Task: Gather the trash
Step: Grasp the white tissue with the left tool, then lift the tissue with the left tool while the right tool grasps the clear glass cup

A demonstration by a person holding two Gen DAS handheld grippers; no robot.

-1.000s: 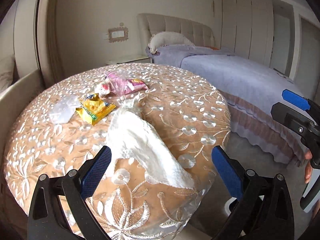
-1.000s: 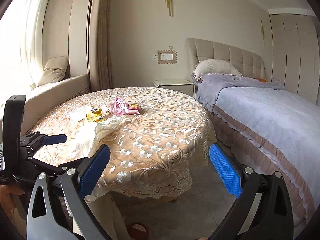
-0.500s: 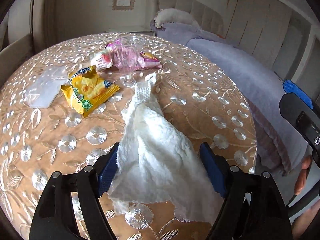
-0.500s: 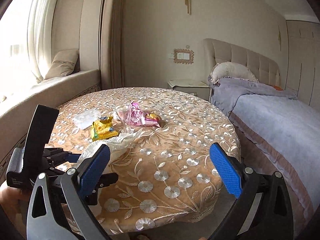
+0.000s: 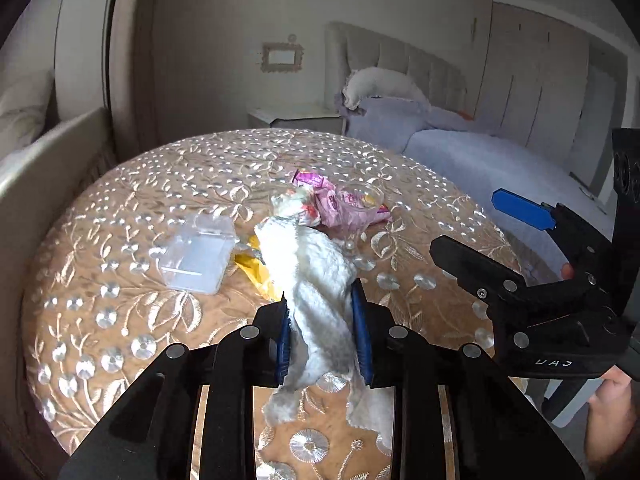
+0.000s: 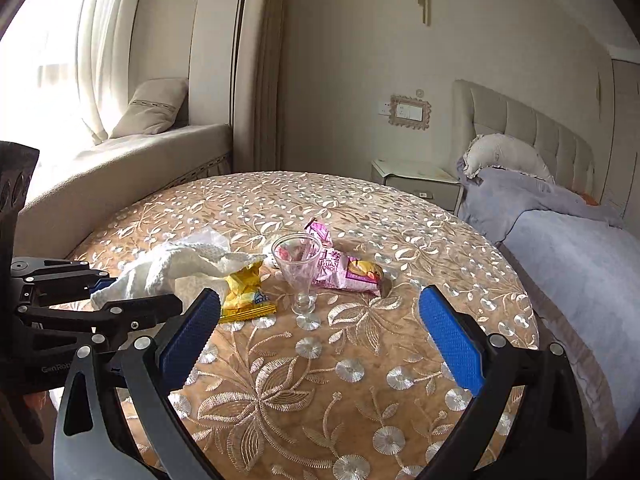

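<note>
My left gripper [image 5: 322, 320] is shut on a white cloth [image 5: 316, 276] and holds it lifted off the round table; the cloth also shows in the right wrist view [image 6: 176, 268]. A yellow snack wrapper [image 6: 244, 292] lies under the cloth's far end, partly hidden in the left wrist view [image 5: 258, 270]. A pink wrapper [image 6: 344, 270] and a clear stemmed glass [image 6: 298, 270] stand behind it. A clear plastic packet [image 5: 198, 254] lies to the left. My right gripper [image 6: 320, 332] is open and empty over the table's near side, right of the left gripper.
The table wears a tan embroidered cloth [image 6: 320, 380]. A bed with a lilac cover [image 6: 580, 264] stands close on the right. A window seat [image 6: 120, 168] runs behind on the left. A nightstand [image 6: 416, 180] is beyond the table.
My left gripper has closed on the white cloth and raised it off the table. My right gripper has moved in over the table toward the glass and wrappers.
</note>
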